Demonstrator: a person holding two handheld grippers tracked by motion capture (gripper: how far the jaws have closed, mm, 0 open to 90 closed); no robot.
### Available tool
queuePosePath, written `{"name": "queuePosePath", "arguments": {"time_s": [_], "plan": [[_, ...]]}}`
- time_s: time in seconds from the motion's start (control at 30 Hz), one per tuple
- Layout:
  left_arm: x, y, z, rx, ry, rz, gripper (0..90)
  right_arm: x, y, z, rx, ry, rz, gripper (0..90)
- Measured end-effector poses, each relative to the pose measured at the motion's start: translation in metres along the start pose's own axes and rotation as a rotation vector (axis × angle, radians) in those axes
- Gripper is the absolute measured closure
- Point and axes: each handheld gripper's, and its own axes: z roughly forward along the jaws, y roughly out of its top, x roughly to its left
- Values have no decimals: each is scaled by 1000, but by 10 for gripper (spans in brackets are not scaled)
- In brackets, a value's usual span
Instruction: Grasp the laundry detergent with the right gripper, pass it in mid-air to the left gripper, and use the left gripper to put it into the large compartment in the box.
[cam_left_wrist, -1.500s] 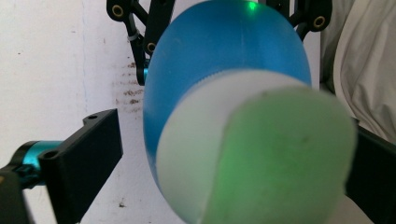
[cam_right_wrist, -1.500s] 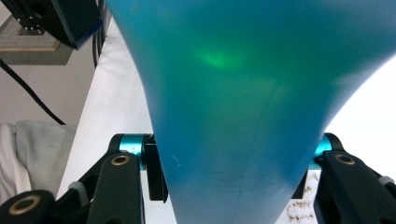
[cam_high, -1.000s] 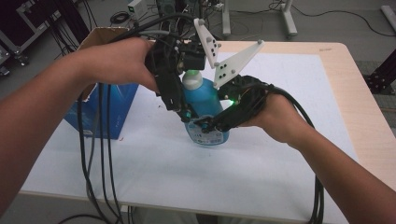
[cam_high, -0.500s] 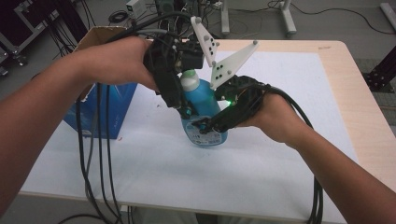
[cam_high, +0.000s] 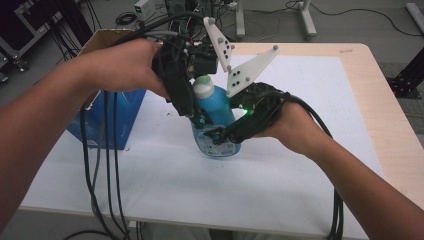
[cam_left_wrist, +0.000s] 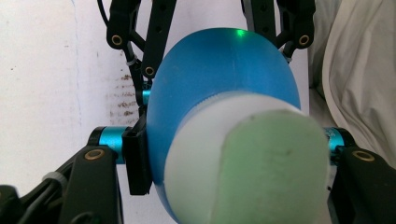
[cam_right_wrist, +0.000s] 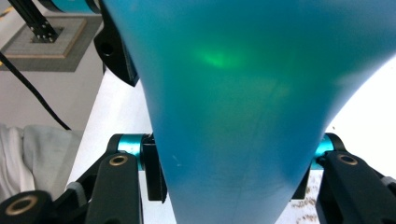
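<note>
Standing upright on the white table cover (cam_high: 310, 165), the blue bottle (cam_high: 216, 107) is clamped low by the right gripper (cam_high: 220, 135), while the left gripper (cam_high: 196, 116), jaws just closing, presses its upper body beneath the pale green cap (cam_left_wrist: 275, 163); a blue box (cam_high: 112, 120) sits nearby.

bottle (cam_high: 215, 107) body: in the high view, mostly covered by the two tools and hands; label print too small to read
bottle cap (cam_left_wrist: 261, 163): blurred, cut off by the lower edge of the left gripper view
bottle in right gripper view: top and base run past the frame edges
left tool (cam_high: 192, 112) pads: right-hand pad hidden behind the bottle in its own view
blue box (cam_high: 117, 117): partly hidden by the left forearm and cables
bench (cam_high: 380, 95): near edge partly covered by arms
</note>
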Motion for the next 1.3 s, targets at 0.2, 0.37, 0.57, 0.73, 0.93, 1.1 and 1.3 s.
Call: {"name": "queuePosePath", "arguments": {"time_s": [0.2, 0.37, 0.57, 0.73, 0.93, 1.1, 1.3], "plan": [[-3, 6, -5, 35, -9, -2, 381, 2, 0, 0, -9, 11, 25, 235], [-3, 4, -13, 51, 4, -8, 380, 0, -8, -9, -7, -15, 58, 129], [-3, 3, -28, 52, 32, -28, 381, -2, -17, -30, 33, -59, 109, 126], [-3, 4, -47, 61, 58, -42, 380, -2, -22, -49, 136, -91, 128, 126], [1, 3, -68, 76, 78, -96, 381, -5, -28, -70, 238, -39, 130, 126], [4, -1, -82, 83, 97, -135, 380, -8, -30, -86, 274, -18, 130, 73], [9, -10, -100, 82, 120, -194, 380, -11, -35, -97, 321, -56, 150, 9]]}}
